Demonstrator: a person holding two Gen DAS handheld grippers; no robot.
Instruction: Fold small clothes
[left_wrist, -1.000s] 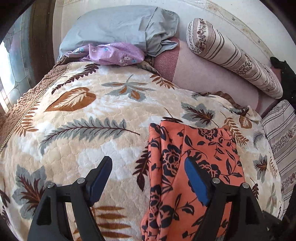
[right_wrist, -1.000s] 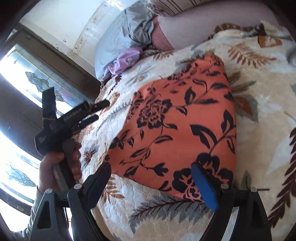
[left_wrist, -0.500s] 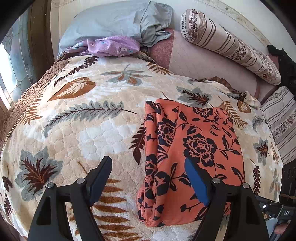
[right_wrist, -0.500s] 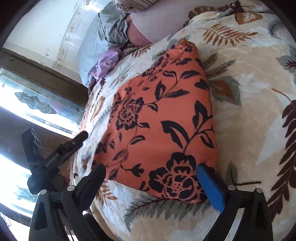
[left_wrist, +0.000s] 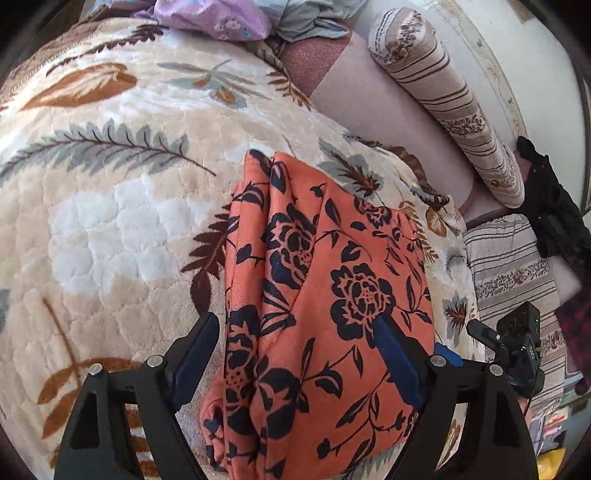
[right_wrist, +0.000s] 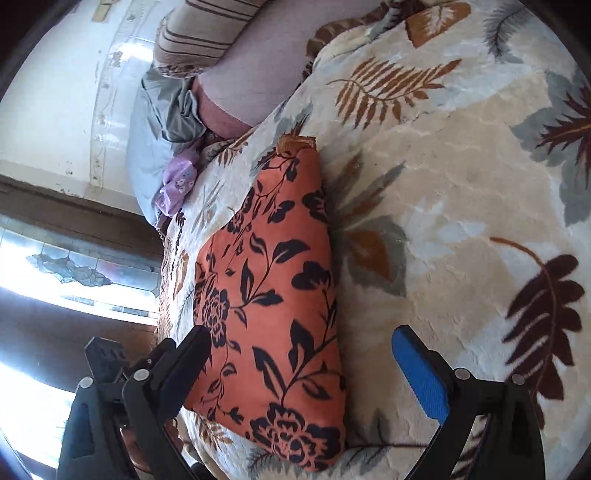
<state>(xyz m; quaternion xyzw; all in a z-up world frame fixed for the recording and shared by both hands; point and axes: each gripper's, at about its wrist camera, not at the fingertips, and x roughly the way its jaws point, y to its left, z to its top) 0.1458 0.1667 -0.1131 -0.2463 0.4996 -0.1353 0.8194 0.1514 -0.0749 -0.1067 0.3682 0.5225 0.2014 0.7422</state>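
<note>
Orange cloth printed with black flowers and leaves, the garment (left_wrist: 325, 302) lies partly folded on the leaf-patterned blanket (left_wrist: 122, 229) that covers the bed, toward the blanket's near edge and closer to its right side than its left in the left wrist view. It looks thin, light and quite limp, so it should drape and slide over itself rather than hold a crease; the plush blanket under it will probably drag at the lower layer. On its left side a long folded-over band shows several stacked layers, and the near left corner is bunched into a rounded lump, which I judge the best place to pinch, since a grip there takes every layer at once; a hold on the flat middle would likely lift only the top sheet. The left gripper (left_wrist: 295, 358) points steeply down at the near end of the garment, its jaws wide and just widened a little further, one finger over bare blanket to the left of the cloth and the other over the cloth's right part, neither pressing on it. Farther right, the right gripper (right_wrist: 303, 362) tilts down over the garment's other long edge, rolled to one side, its jaws spread wide after just widening; the dark finger sits over the cloth, the blue pad (right_wrist: 421, 373) over bare blanket, nothing held.
</note>
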